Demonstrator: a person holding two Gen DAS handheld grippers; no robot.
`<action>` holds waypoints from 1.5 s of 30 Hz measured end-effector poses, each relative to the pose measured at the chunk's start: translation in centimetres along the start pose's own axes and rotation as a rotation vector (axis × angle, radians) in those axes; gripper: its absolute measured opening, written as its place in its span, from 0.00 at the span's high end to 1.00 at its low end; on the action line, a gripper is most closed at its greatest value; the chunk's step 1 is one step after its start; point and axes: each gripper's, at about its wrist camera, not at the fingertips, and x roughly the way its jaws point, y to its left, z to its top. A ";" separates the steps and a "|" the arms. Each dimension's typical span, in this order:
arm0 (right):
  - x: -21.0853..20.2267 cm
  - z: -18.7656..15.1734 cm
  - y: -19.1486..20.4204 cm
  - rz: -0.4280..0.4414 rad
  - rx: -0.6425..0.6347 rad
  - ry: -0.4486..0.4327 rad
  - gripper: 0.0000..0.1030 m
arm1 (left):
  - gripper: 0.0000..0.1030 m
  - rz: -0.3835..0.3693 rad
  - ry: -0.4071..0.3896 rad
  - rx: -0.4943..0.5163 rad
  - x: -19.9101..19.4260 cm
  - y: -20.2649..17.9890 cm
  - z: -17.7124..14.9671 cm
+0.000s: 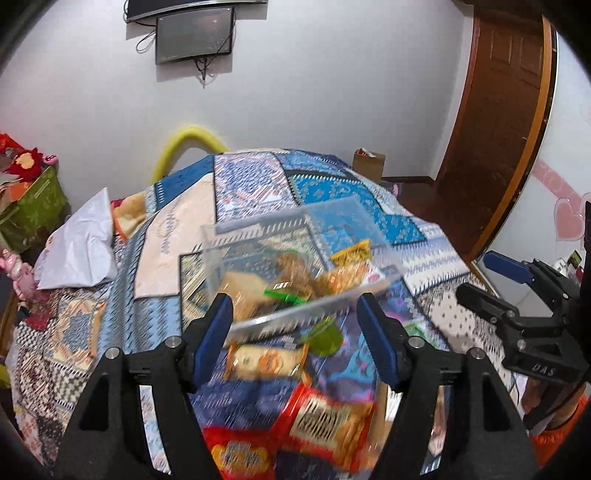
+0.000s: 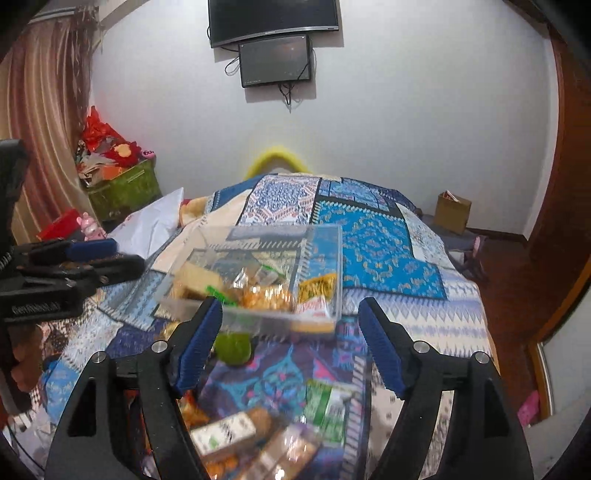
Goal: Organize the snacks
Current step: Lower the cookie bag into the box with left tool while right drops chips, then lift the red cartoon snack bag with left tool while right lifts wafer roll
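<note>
I see a clear glossy plastic bin (image 2: 321, 243), shiny foil-like snack packets (image 2: 266, 295), a matt woven bedspread (image 2: 384, 240), a polished wooden door (image 1: 495, 122).

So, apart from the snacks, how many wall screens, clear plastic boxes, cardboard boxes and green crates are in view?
Wall screens: 2
Clear plastic box: 1
Cardboard box: 1
Green crate: 1
Total: 5

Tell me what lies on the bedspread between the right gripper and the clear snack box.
A green round thing lies before the right gripper, just short of the clear box; the right wrist view shows it.
</note>
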 end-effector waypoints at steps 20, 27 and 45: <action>1.7 -10.4 -0.5 -0.034 0.083 0.230 0.29 | 0.31 0.042 0.264 -0.035 1.0 5.4 -13.8; 3.9 -12.2 0.3 -0.017 0.089 0.294 0.29 | 0.31 0.012 0.314 -0.042 2.4 5.3 -16.4; 4.0 -12.8 -0.3 0.005 0.124 0.273 0.49 | 0.32 -0.022 0.332 -0.118 5.0 5.6 -17.2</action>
